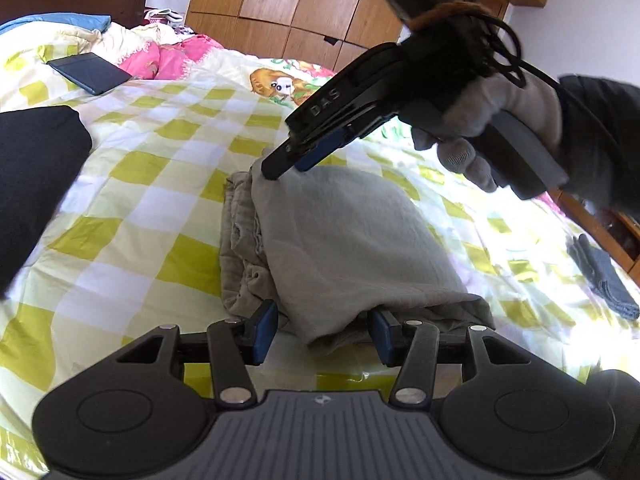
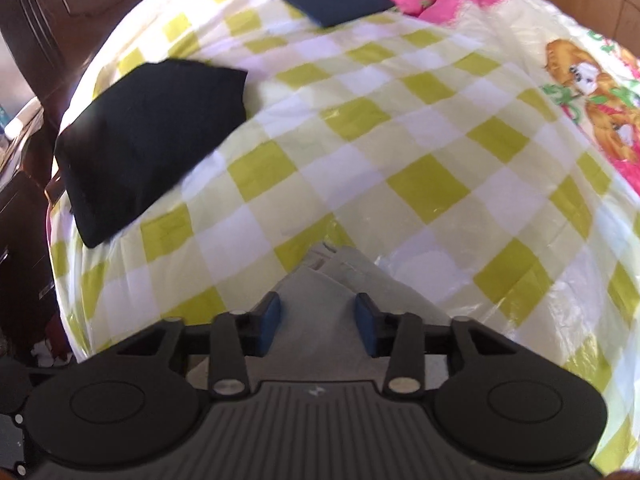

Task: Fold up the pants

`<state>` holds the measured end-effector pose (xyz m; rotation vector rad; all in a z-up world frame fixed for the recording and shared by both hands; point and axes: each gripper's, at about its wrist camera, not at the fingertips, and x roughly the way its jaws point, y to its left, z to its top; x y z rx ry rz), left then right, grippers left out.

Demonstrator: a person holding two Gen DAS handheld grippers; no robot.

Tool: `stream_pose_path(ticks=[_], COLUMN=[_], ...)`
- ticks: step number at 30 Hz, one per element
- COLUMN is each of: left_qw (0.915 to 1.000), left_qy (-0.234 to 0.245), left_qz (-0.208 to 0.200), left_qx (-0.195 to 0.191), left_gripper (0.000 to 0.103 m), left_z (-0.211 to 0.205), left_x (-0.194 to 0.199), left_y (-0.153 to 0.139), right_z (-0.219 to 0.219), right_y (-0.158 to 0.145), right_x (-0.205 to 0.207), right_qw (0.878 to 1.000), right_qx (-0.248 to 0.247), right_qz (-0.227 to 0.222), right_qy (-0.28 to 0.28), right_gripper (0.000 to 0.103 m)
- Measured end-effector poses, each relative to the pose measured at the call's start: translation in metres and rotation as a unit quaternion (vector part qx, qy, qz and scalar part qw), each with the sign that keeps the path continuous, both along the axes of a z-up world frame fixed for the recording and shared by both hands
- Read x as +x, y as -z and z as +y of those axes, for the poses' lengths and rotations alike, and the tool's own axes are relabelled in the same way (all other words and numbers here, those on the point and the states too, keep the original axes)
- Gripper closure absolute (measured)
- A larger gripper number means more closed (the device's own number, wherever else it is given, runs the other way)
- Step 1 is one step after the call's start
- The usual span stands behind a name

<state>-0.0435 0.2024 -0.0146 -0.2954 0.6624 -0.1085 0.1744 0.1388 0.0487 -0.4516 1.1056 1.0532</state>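
— Left wrist view?
— My left gripper [image 1: 322, 334] gapes around the near edge of the grey pants [image 1: 340, 240], folded on the checked bedspread [image 1: 160, 168].
— Right wrist view?
— My right gripper [image 2: 318, 328] stands open over their far corner. Fold looks finished; next, I'd withdraw cleanly.

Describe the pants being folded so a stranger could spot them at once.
Start at the bed's yellow-and-white checkered sheet. In its middle lies a folded grey-beige bundle, the pants, between the two grippers. The other folded clothes on the sheet are black or dark blue; only this one is pale.
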Motion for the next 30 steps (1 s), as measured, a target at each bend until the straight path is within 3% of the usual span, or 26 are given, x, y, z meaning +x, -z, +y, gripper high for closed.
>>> stream_pose_path(ticks=[5, 11, 16, 19, 22, 27, 30], left_qw=[0.9997, 0.9993, 0.9989, 0.9987, 0.9988, 0.9992, 0.9988], left_qy=[0.012, 0.019, 0.023, 0.022, 0.02, 0.02, 0.025], left_qz=[0.013, 0.015, 0.017, 0.014, 0.012, 0.011, 0.013], left_qx=[0.015, 0.029, 0.037, 0.044, 0.043, 0.033, 0.039], left_gripper=[0.041, 0.041, 0.041, 0.041, 0.041, 0.041, 0.04], left_z=[-0.005, -0.011, -0.018, -0.019, -0.018, -0.015, -0.018], left_x=[0.004, 0.008, 0.014, 0.013, 0.011, 0.006, 0.006], left_y=[0.002, 0.002, 0.004, 0.002, 0.001, -0.001, -0.001], right_z=[-0.006, -0.017, -0.012, -0.011, -0.009, -0.002, 0.003], right_y=[-0.022, -0.047, -0.024, -0.009, -0.007, -0.001, 0.004], right_x=[-0.007, 0.004, 0.019, 0.024, 0.025, 0.041, 0.05], right_qw=[0.999, 0.998, 0.999, 0.999, 0.998, 0.994, 0.989], right_qx=[0.013, 0.057, 0.031, 0.017, 0.004, 0.003, 0.004], right_qz=[-0.008, -0.024, -0.02, -0.005, -0.027, -0.007, 0.035], right_qy=[-0.035, -0.011, -0.02, -0.041, -0.063, -0.11, -0.141], right_gripper=[0.097, 0.096, 0.087, 0.069, 0.068, 0.065, 0.065])
